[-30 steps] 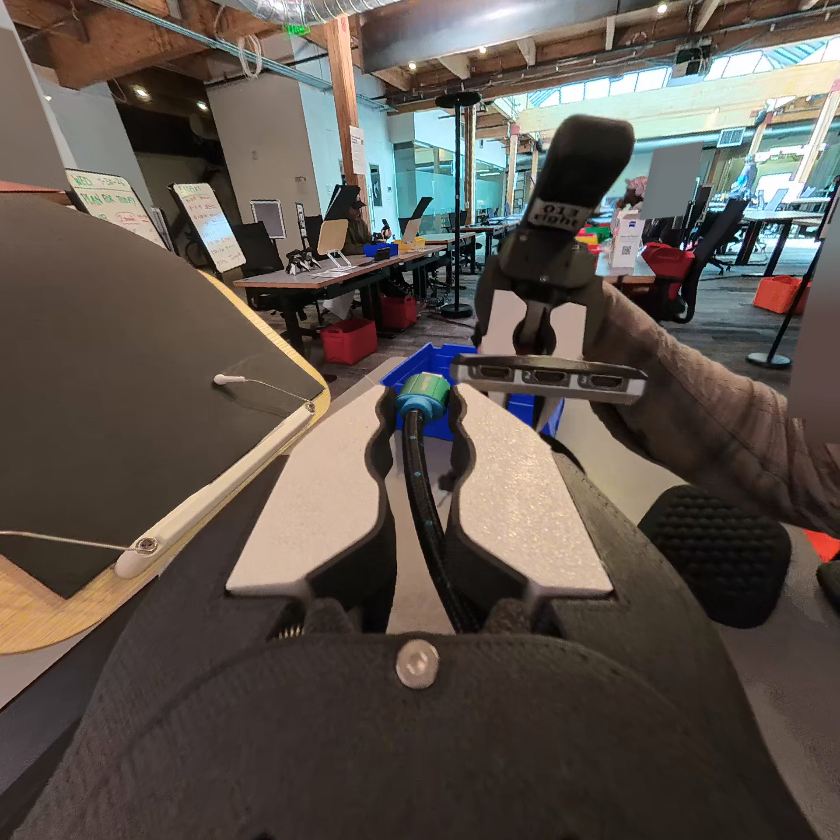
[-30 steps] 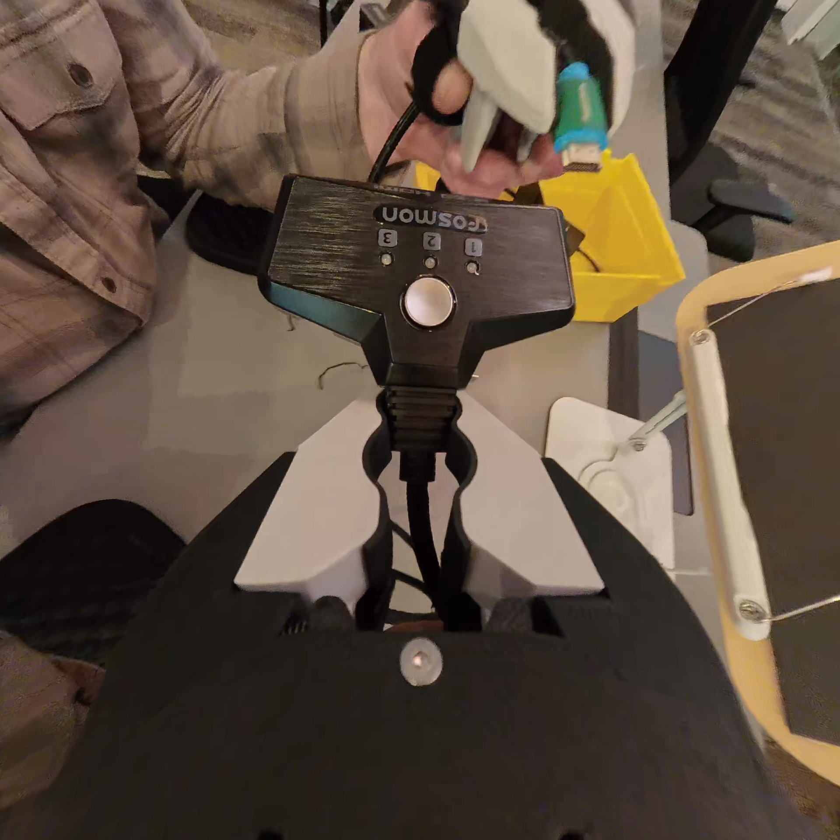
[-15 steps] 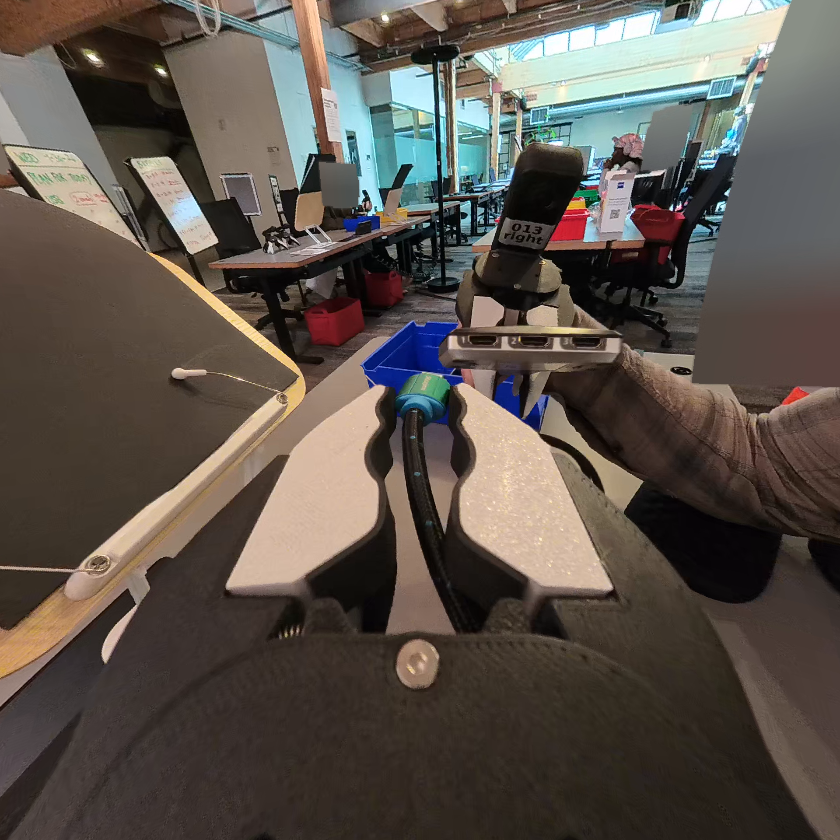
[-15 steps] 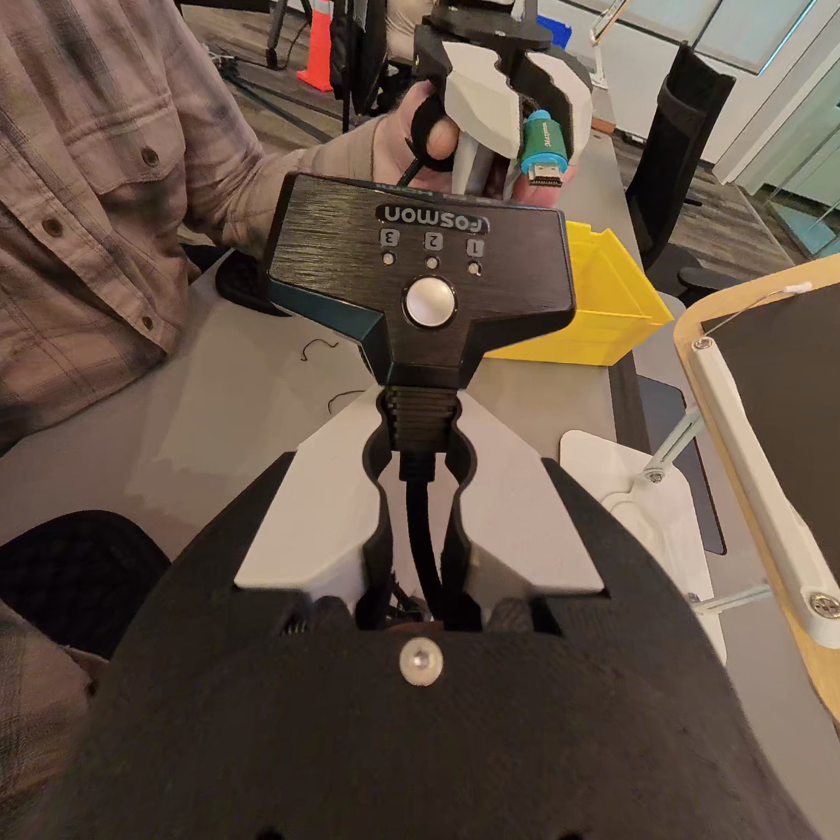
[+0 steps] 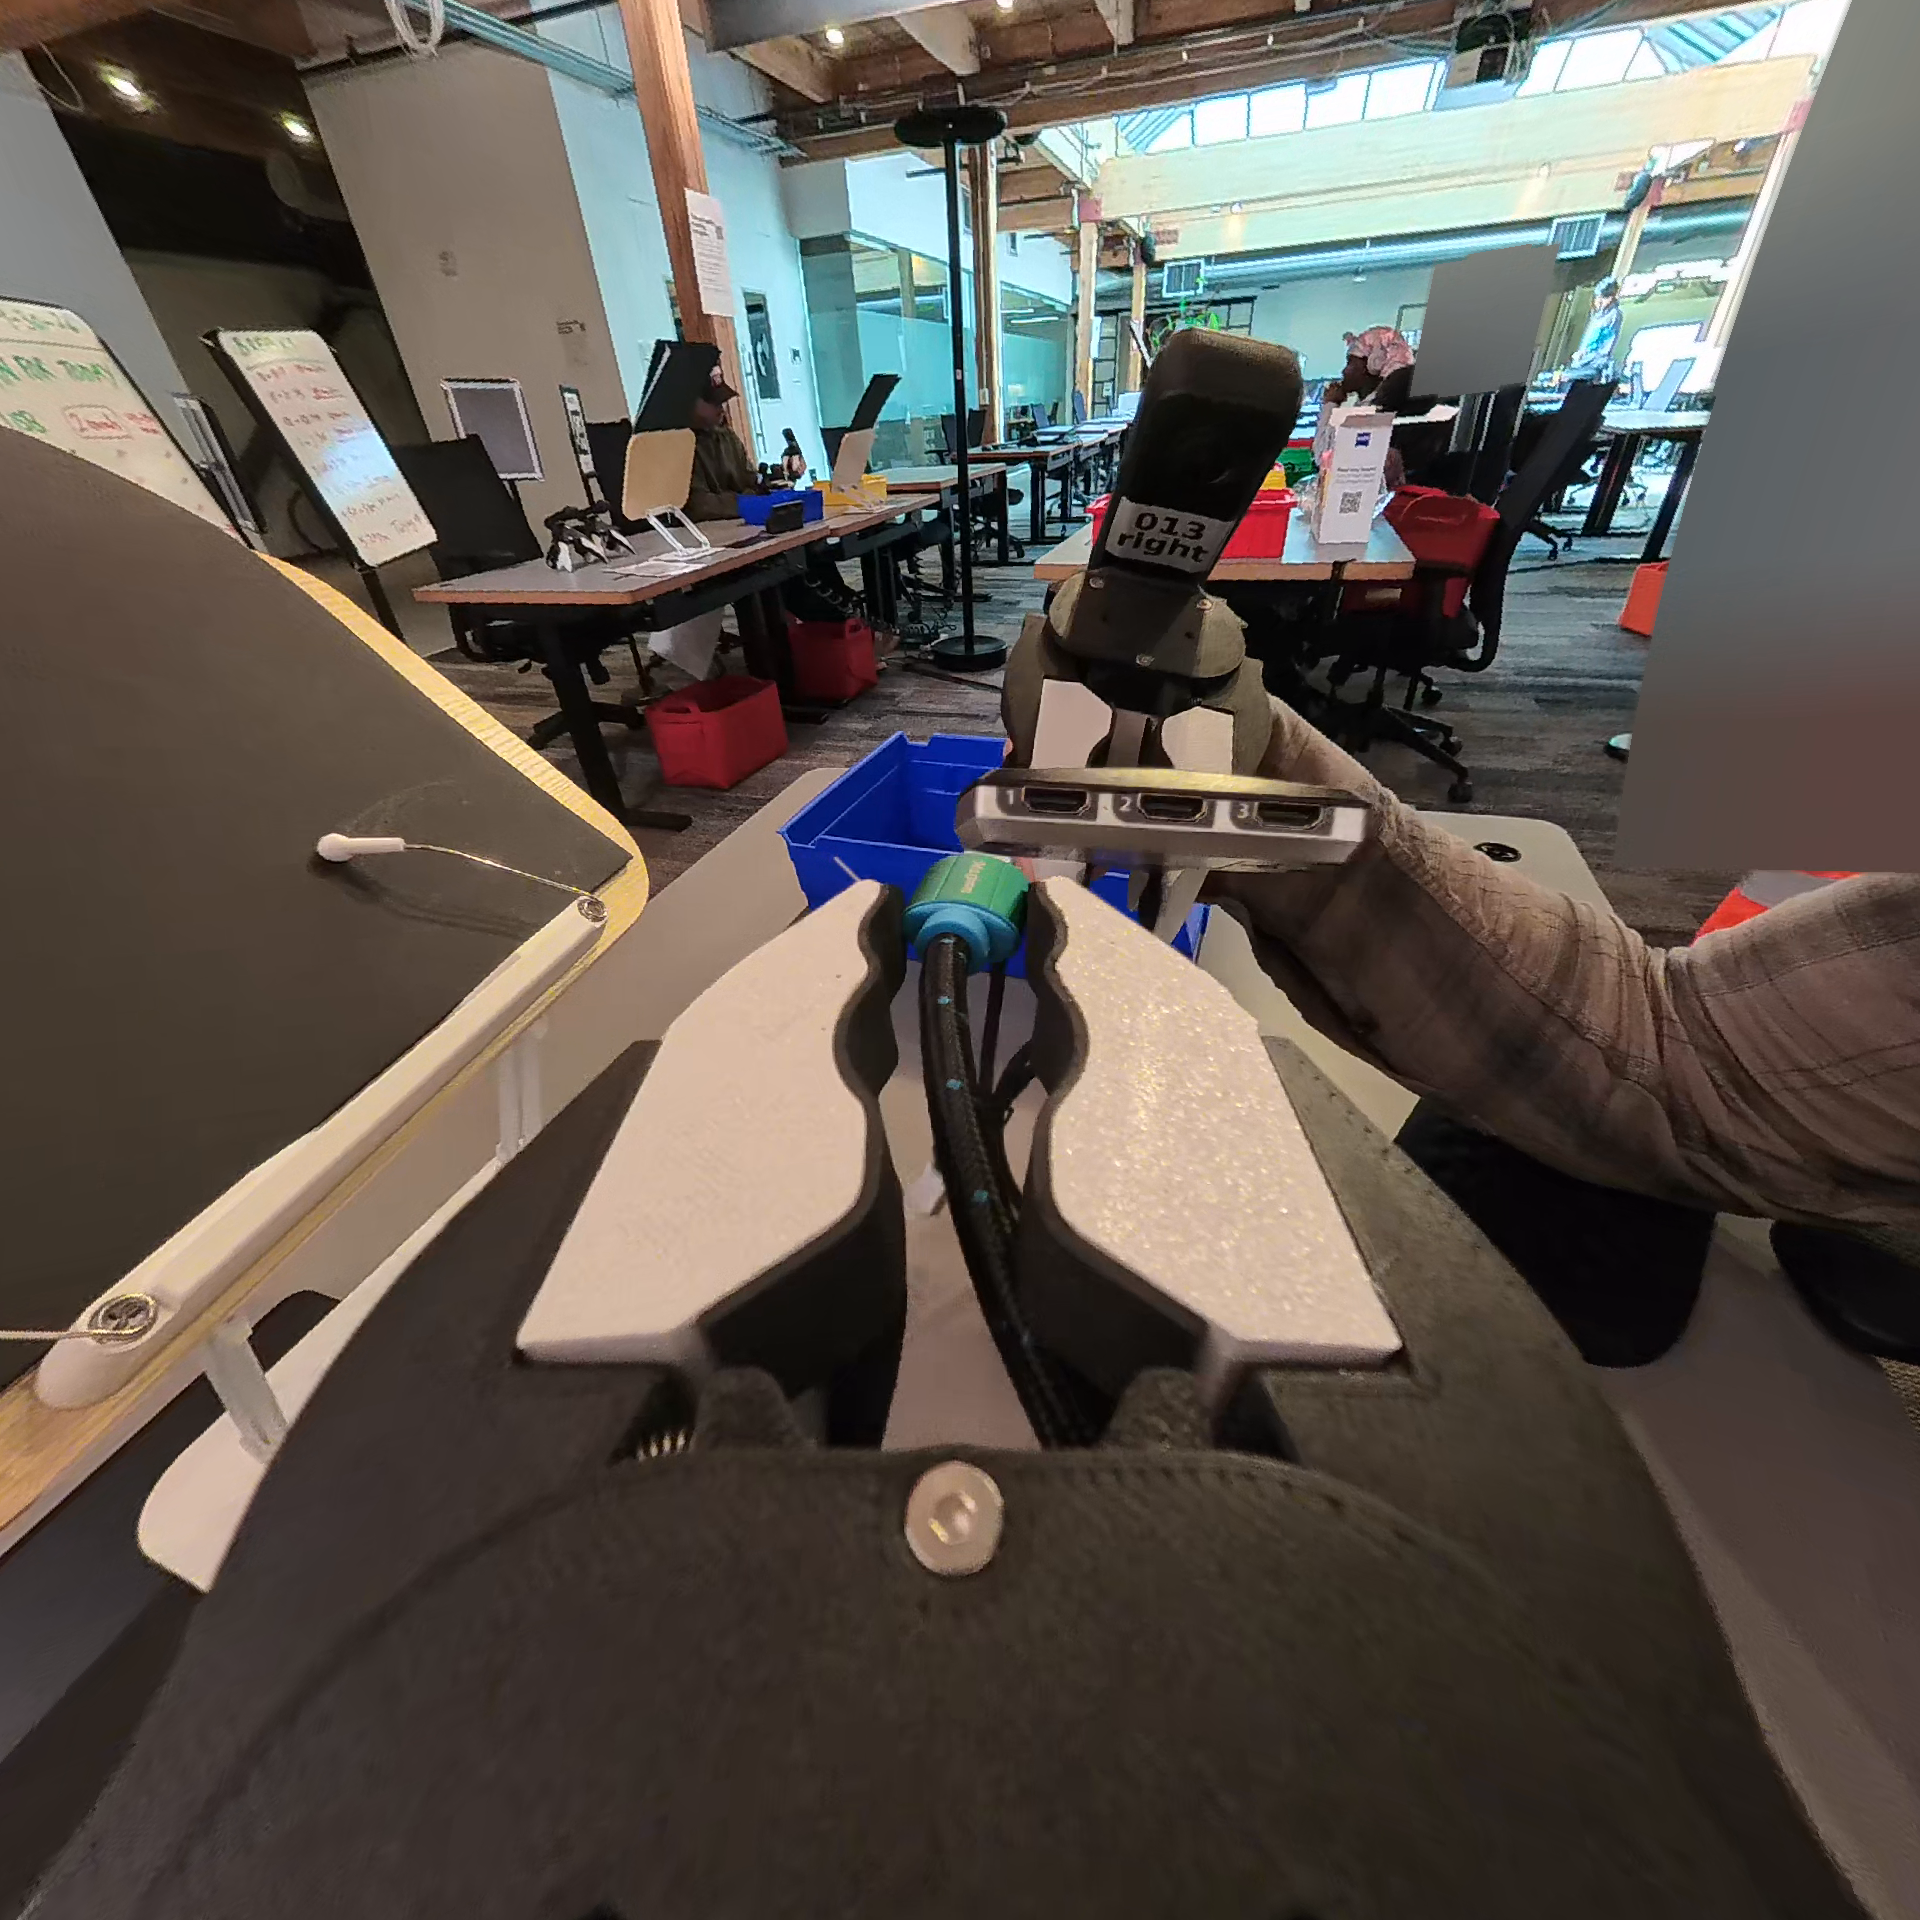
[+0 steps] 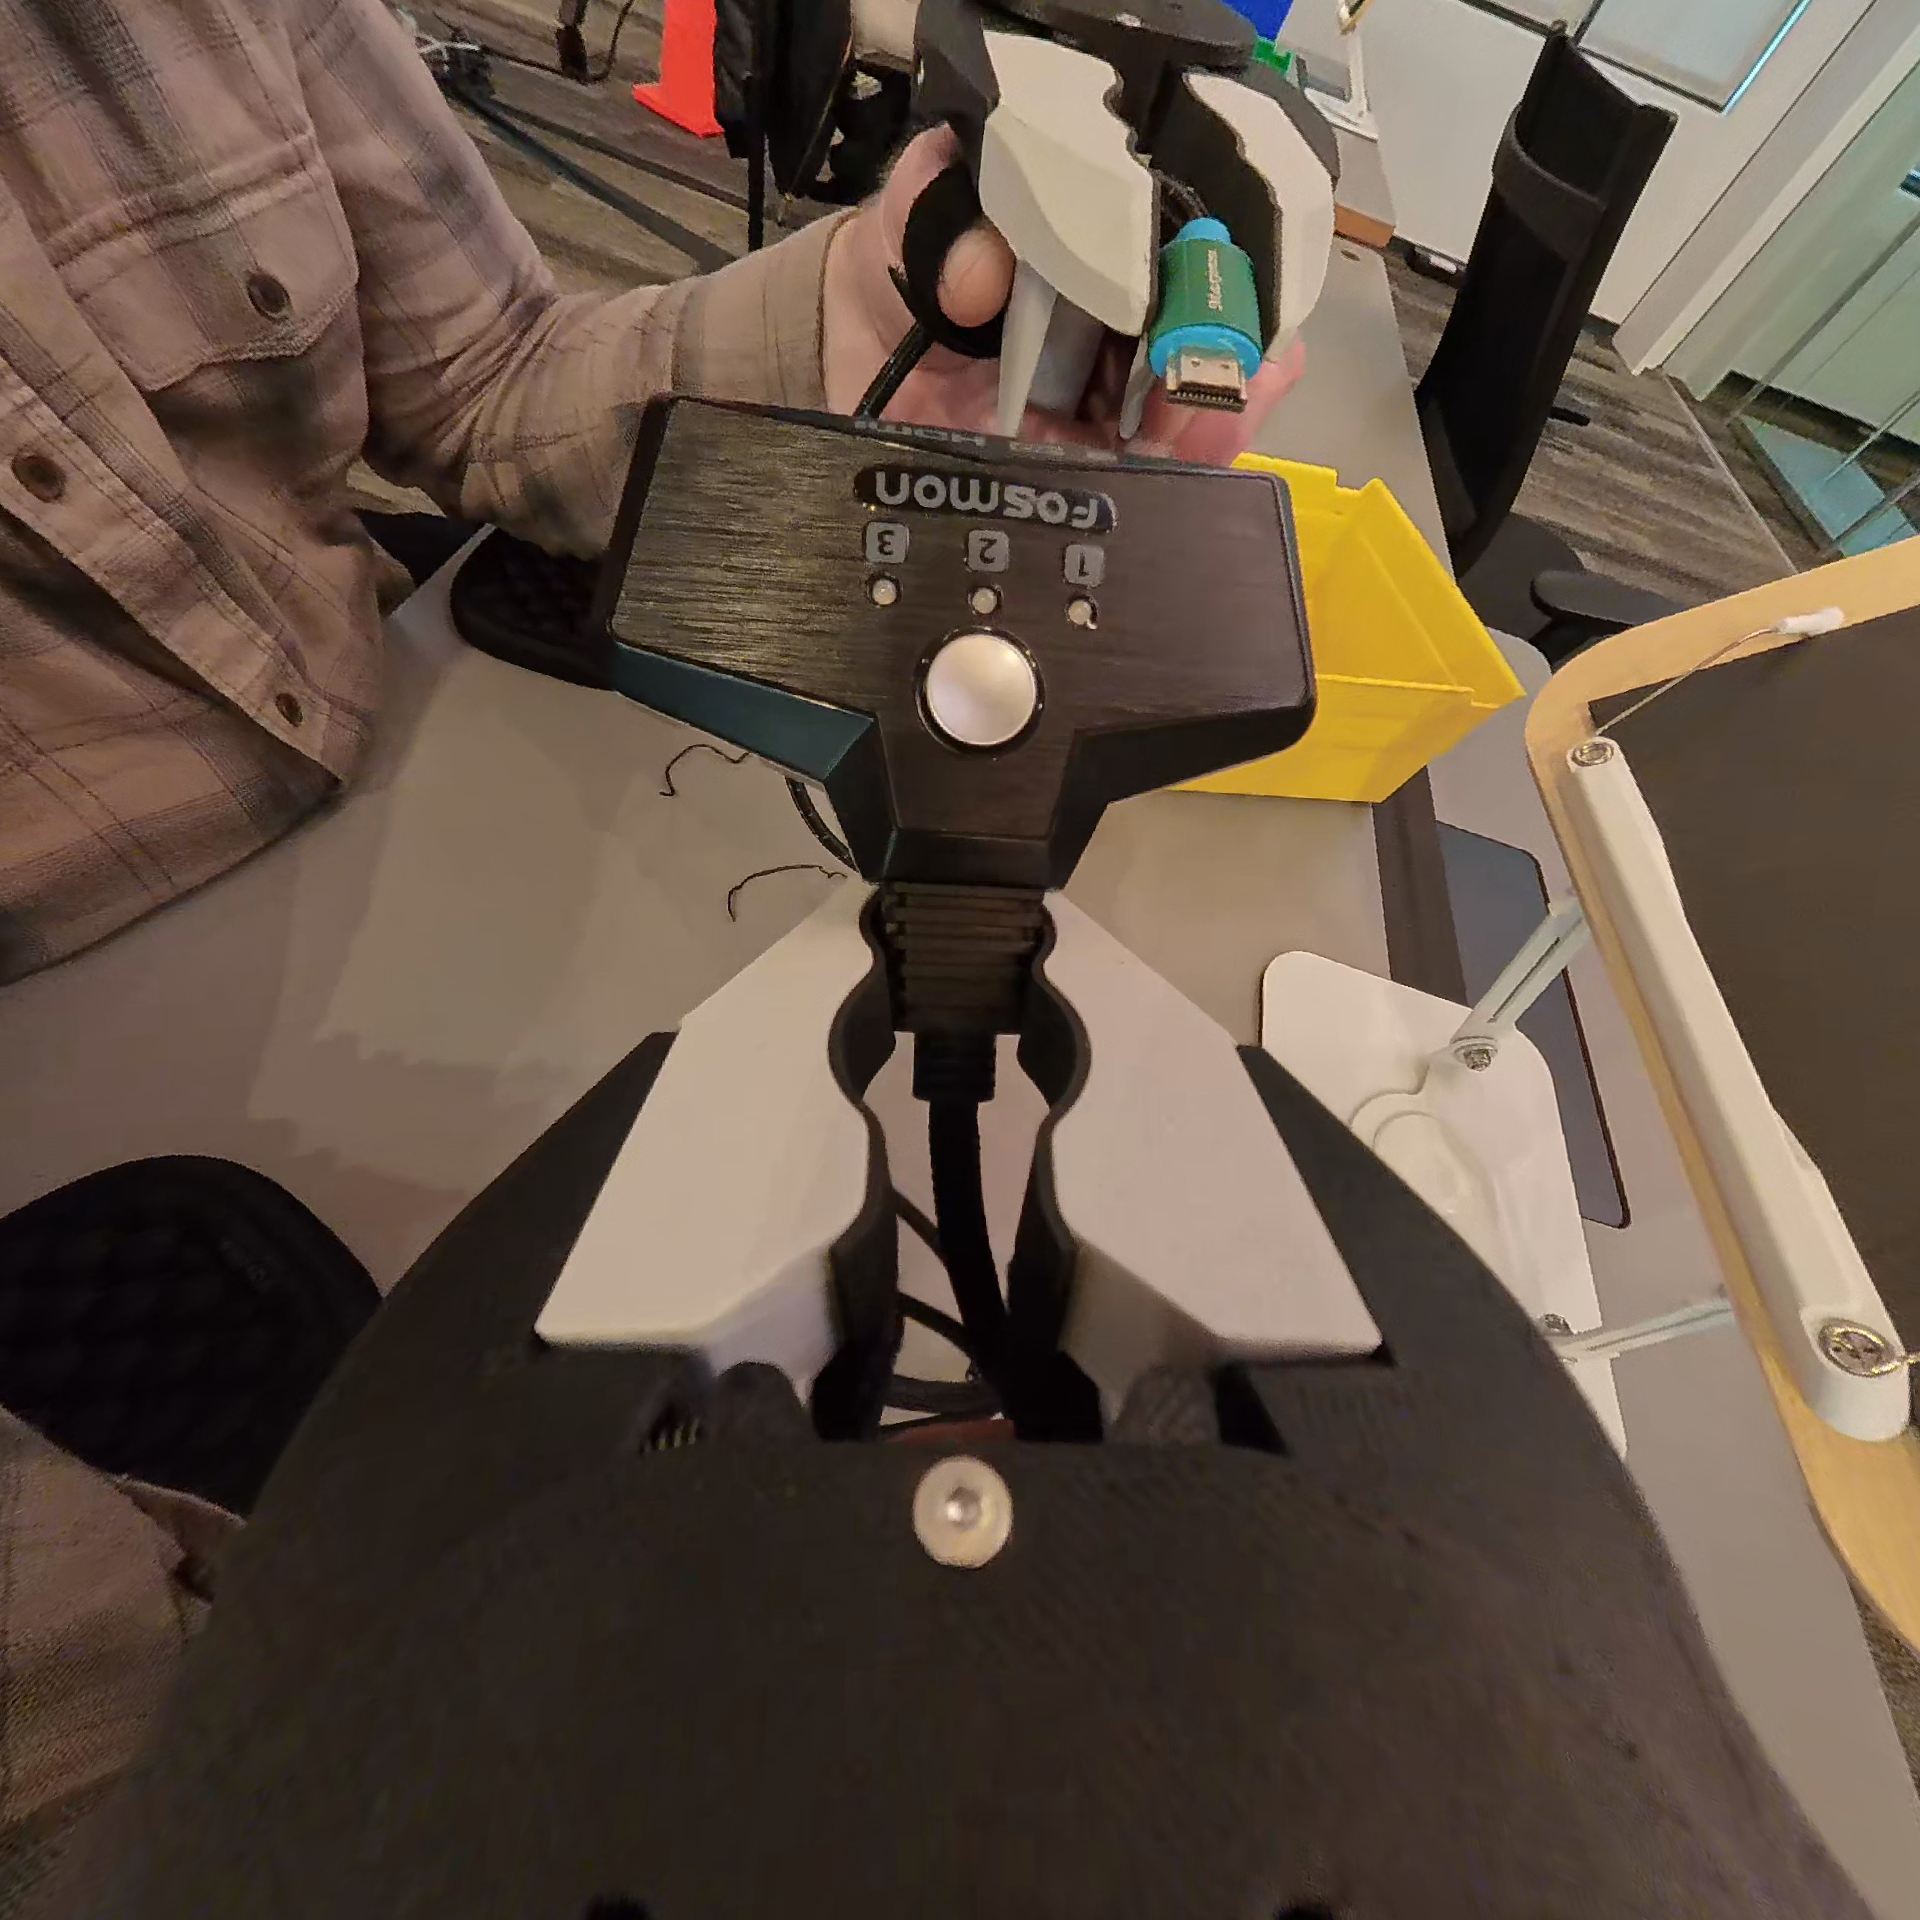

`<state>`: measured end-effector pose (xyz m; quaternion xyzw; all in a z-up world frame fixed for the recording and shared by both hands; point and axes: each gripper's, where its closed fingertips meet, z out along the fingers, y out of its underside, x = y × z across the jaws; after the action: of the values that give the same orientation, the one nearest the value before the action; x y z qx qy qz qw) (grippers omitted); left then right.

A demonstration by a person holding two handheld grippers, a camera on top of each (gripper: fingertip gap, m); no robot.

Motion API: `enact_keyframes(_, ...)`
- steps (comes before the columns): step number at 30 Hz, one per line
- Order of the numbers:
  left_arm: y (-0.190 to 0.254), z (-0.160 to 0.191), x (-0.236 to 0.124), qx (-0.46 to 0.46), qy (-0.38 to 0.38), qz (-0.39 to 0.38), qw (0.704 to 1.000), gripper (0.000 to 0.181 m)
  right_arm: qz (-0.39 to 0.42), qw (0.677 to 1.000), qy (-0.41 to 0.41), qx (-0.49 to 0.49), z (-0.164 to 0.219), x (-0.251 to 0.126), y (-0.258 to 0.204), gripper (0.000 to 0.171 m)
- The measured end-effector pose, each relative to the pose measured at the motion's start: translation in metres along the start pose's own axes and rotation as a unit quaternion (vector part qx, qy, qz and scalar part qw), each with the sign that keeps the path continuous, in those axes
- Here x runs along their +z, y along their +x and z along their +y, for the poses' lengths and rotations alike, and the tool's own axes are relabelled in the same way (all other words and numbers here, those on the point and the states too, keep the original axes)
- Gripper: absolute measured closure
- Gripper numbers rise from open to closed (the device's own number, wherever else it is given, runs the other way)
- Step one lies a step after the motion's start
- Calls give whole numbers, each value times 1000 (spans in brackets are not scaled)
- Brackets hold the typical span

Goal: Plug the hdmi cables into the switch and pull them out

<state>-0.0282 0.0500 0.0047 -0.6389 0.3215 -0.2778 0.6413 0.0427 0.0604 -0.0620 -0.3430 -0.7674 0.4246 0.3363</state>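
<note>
The plug point(image 5: 964, 902) was clamped between the left gripper point(image 5: 961, 914) fingers, just short of the switch point(image 5: 1162, 817), not inserted. The switch neck was clamped by the right gripper point(image 6: 961, 940), above the table point(image 6: 499, 935).

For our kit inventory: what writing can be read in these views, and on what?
I leave the writing itself unquoted; these bear it.
Switch: logo and port numbers on top.
Right gripper: sticker on its camera.
HDMI plug: print on the green sleeve.
Whiteboard: handwriting, too blurred.
</note>
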Motion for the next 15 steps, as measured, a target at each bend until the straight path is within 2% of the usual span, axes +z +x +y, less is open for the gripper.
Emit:
enact_keyframes(10,-4,3,0,2,-3,-7,1000,159,11,1000,-6,5,5,1,6,154)
enact_keyframes(12,-11,5,-2,16,-13,-25,999,159,30,999,-21,5,9,3,13,155)
enact_keyframes(15,-22,9,-8,31,-26,-49,998,159,68,994,-88,-12,17,11,25,155)
